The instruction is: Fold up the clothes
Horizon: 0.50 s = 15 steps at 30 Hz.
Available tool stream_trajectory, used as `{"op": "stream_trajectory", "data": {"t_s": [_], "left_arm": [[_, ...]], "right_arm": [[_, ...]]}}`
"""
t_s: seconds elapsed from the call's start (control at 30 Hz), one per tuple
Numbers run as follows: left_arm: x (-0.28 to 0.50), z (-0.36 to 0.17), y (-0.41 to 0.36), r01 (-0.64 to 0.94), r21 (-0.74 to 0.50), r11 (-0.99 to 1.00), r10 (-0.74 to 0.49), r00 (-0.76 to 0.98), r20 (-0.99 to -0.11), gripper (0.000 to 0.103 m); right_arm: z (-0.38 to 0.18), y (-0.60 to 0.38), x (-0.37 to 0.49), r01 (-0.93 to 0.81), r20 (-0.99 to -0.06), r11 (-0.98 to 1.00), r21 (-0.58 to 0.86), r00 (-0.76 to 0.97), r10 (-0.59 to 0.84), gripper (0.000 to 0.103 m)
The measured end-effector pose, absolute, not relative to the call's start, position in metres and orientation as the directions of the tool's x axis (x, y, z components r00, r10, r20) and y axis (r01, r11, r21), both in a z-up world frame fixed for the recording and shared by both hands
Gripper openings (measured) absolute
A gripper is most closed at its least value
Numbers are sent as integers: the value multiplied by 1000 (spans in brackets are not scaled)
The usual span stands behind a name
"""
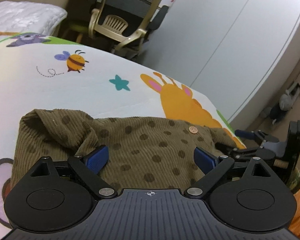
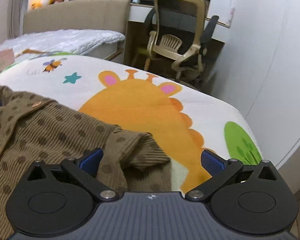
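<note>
An olive-brown ribbed cardigan (image 1: 130, 140) with dark dots and wooden buttons lies on a cartoon-print bed cover (image 1: 70, 84). My left gripper (image 1: 152, 157) is open, its blue pads spread wide just above the garment's body. In the right wrist view the same cardigan (image 2: 50, 124) fills the lower left, with a sleeve end (image 2: 130, 150) bunched up. My right gripper (image 2: 152, 161) is open over that sleeve end: the left pad sits against the fabric, the right pad over the bare cover. The right gripper (image 1: 270, 148) also shows at the right edge of the left wrist view.
The bed cover (image 2: 140, 100) carries an orange giraffe, a bee and a teal star. Its right edge drops off near a white wardrobe (image 2: 270, 60). A beige office chair (image 2: 180, 44) stands beyond the bed. A white quilted pillow (image 2: 70, 40) and headboard lie at the far end.
</note>
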<state>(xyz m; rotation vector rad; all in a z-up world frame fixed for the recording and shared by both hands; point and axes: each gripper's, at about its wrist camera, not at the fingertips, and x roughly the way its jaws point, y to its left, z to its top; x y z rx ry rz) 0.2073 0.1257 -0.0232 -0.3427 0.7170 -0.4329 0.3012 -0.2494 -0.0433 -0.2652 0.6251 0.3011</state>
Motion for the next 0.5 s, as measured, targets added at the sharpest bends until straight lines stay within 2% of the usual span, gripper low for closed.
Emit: {"op": "stream_trajectory", "data": {"t_s": [0.4,0.5], "left_arm": [[206,-24,115,277,-375,885,-456,679,-575,96],[205,-23,113,277,-363,889,-449,681,-579,96]], "right_arm": [[-24,-256,263,-301,-511,911,-281,851,124,103],[-10,-253,238,-400,-486,896,-191,832,267,103]]}}
